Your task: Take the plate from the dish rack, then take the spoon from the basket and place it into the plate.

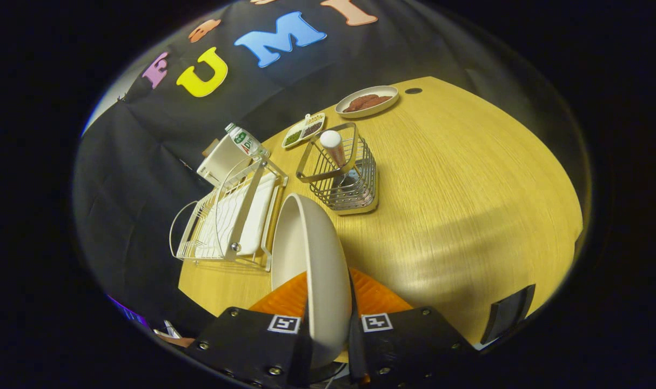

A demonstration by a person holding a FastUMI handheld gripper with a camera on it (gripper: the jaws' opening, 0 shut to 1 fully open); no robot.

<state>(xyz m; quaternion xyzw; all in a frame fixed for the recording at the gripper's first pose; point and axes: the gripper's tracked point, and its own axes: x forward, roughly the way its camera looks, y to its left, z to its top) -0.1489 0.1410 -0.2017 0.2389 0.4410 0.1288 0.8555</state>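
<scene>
Clamped edge-on between both fingers of my gripper [329, 319], the white plate [312, 259] stands on its rim, clear of the dish rack [228, 216], its long axis pointing ahead toward the wire basket [347, 183] holding the spoon [334, 147].

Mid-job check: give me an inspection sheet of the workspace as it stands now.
Surface: wooden table, round hole at far edge.
Job's things: plate held on edge, out of the dish rack; spoon upright in basket.
Clutter: bottle, divided dish, food plate beyond the basket.
Gripper: both fingers pressing the plate.
Cables: nothing seen.
Surroundings: black cloth wall.
</scene>
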